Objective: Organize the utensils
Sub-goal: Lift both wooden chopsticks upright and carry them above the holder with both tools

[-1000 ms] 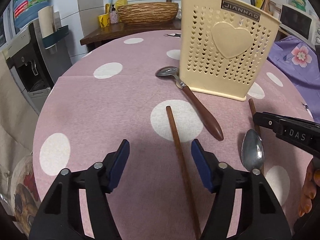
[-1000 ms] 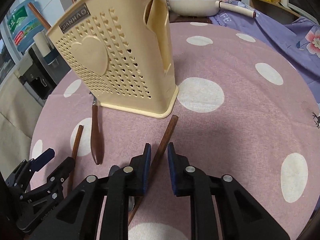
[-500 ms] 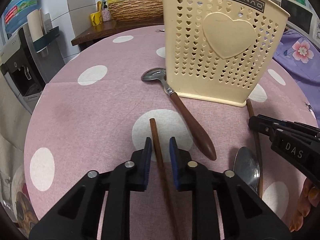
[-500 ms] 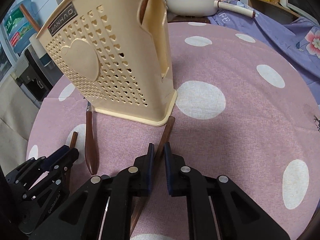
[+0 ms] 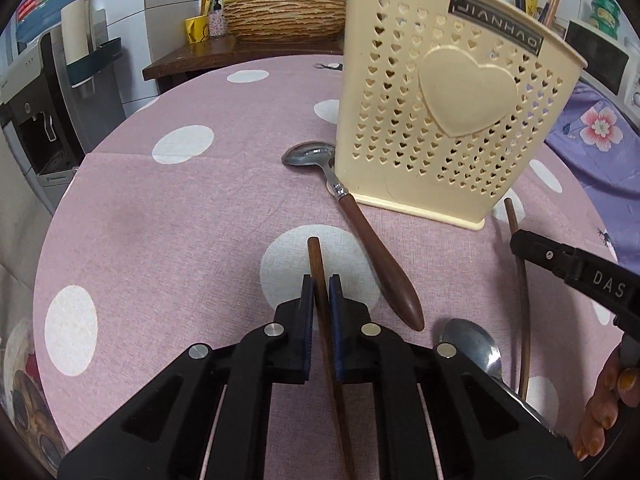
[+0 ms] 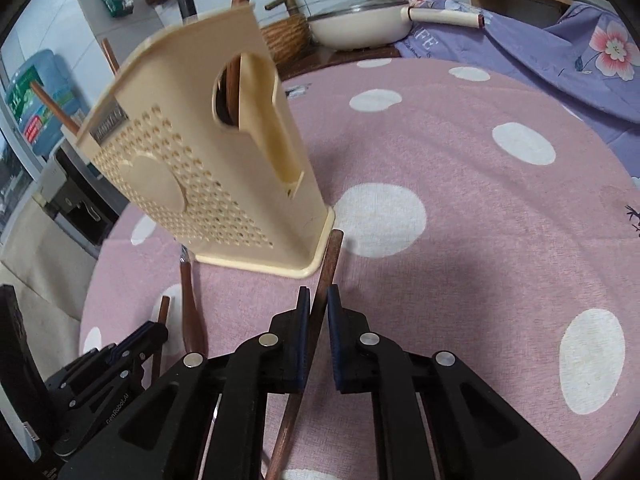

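A cream perforated utensil holder (image 5: 448, 120) stands on the pink dotted table; it also shows in the right wrist view (image 6: 208, 168) with several handles sticking out of its top. My left gripper (image 5: 320, 300) is shut on a brown wooden chopstick (image 5: 316, 264). My right gripper (image 6: 318, 312) is shut on a second brown chopstick (image 6: 330, 256), lifted and tilted toward the holder's base. A wooden-handled spoon (image 5: 360, 224) lies left of the holder. A second metal spoon (image 5: 472, 344) lies near the right gripper.
A woven basket (image 5: 284, 20) and bottles stand on a wooden counter behind the table. A white pan (image 6: 360, 28) and purple floral cloth (image 6: 560, 60) lie at the far right. A water dispenser (image 5: 36, 112) stands at the left beyond the table edge.
My left gripper went from open to shut on the chopstick. My right gripper has lifted its chopstick and tilted, and the holder now looks nearer and leaning in its view.
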